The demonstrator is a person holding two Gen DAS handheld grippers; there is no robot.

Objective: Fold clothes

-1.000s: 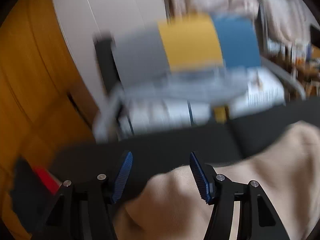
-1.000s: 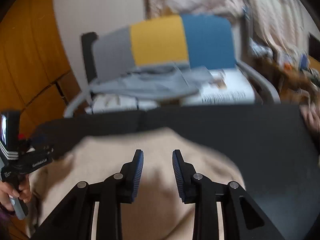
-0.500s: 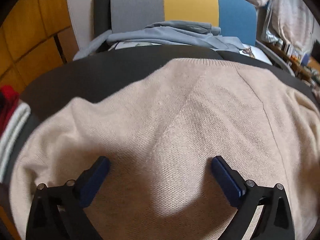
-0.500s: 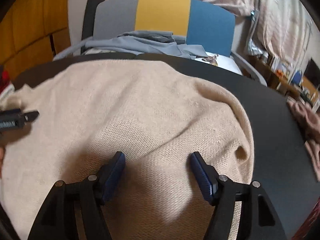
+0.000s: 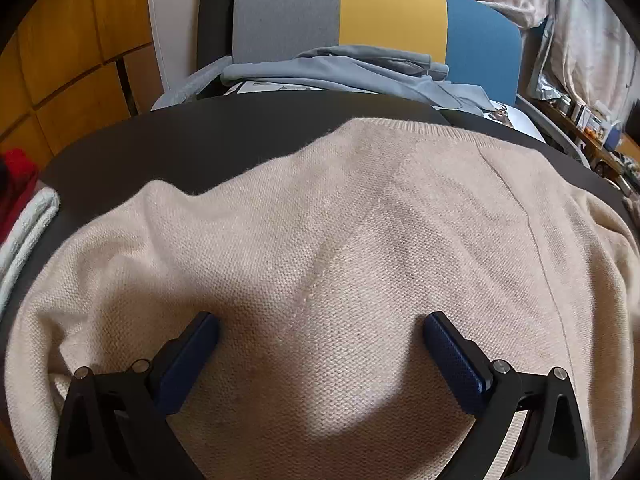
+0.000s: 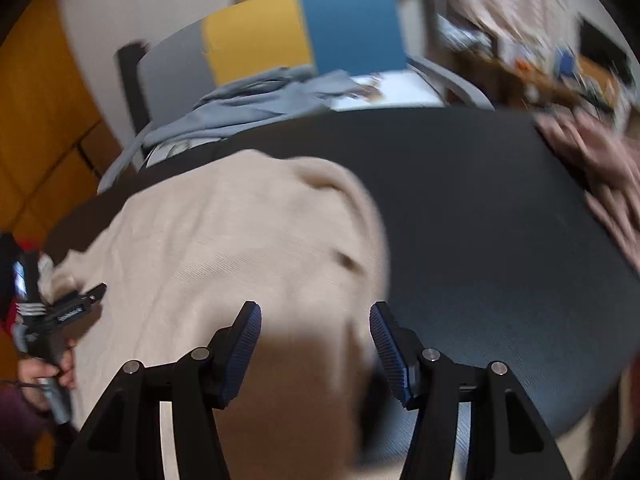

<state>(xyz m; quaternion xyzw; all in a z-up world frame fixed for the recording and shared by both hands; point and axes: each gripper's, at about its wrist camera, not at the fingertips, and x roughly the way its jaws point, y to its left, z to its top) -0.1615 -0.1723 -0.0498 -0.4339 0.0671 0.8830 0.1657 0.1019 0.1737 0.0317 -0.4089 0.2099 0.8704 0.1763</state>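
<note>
This was a lived-in home room, not a workshop. A dark bench point(image 5: 240, 140) carried a beige knit sweater point(image 5: 320, 260), with folded laundry point(image 5: 24, 224) at its left edge. Beyond its far side stood a chair point(image 5: 380, 16) backed in grey, yellow and blue, heaped with a grey-blue garment point(image 5: 340, 68). Orange wooden panels point(image 5: 72, 60) lined the left, and cluttered shelves point(image 5: 592, 128) stood far right.
</note>
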